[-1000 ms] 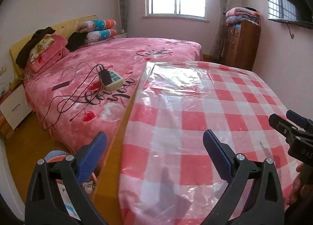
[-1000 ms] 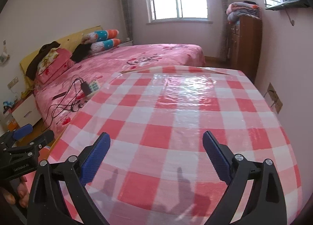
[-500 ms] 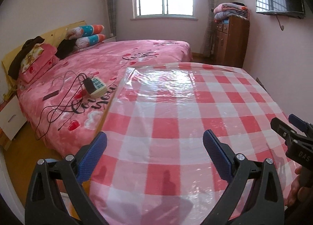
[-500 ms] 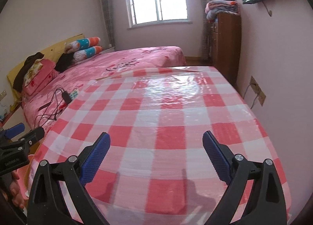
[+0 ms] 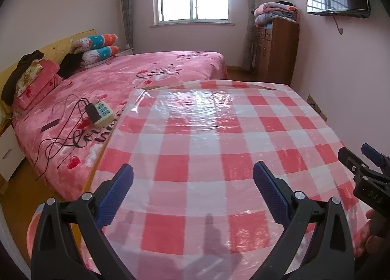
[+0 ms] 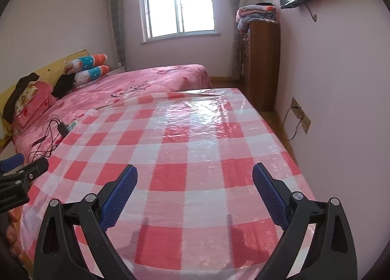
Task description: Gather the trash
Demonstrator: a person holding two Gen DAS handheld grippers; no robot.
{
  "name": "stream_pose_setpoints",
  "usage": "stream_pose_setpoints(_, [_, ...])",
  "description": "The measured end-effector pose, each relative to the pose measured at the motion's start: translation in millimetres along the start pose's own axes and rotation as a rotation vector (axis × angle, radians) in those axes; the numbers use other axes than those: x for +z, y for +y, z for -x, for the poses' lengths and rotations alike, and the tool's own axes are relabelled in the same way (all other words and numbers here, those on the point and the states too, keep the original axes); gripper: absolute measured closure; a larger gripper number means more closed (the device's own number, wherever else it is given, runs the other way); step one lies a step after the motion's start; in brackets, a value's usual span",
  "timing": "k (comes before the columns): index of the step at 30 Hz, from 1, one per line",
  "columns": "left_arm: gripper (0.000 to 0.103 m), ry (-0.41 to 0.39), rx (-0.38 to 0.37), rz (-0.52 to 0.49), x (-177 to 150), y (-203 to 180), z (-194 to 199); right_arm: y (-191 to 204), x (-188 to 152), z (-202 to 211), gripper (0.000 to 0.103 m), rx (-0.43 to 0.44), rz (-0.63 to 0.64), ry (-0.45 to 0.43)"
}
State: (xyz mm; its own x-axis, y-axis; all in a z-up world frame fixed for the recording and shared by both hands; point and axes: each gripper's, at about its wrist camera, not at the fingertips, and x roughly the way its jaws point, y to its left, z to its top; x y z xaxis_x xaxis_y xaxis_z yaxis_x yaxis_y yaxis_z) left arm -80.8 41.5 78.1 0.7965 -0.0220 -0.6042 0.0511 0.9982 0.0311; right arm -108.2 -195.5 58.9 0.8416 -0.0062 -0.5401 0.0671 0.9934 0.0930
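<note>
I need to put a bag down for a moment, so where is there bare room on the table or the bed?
The red-and-white checked plastic tablecloth lies bare from the open left gripper and open right gripper to its far edge by the brown wooden cabinet. The pink bed is free toward the window; nearer its pillows, the white power strip and black cables crowd it.

Left tongs [image 5: 192, 177]: two black plastic arms with triangular cut-outs, silver screws at the joints, fingers [image 5: 114, 194] faced with blue dimpled pads

Right tongs [image 6: 195, 177]: same build, black frame, silver screws, blue textured pads. From the left wrist view, white lettering on its black body, partly legible, blue tip beyond
</note>
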Motion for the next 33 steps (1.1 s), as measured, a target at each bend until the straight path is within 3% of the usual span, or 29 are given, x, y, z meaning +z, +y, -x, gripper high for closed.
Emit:
stream_pose_setpoints(16, [0.004,0.004,-0.018,-0.034,1.9,-33.4,-4.8,-23.9,-1.3,-0.4,0.009,-0.05,0.005,-0.019])
stream_pose_setpoints(33, [0.004,-0.002,-0.007,-0.056,-0.3,-50.9,-10.6,-31.6,-5.3,-8.7,0.009,-0.046,0.004,-0.005])
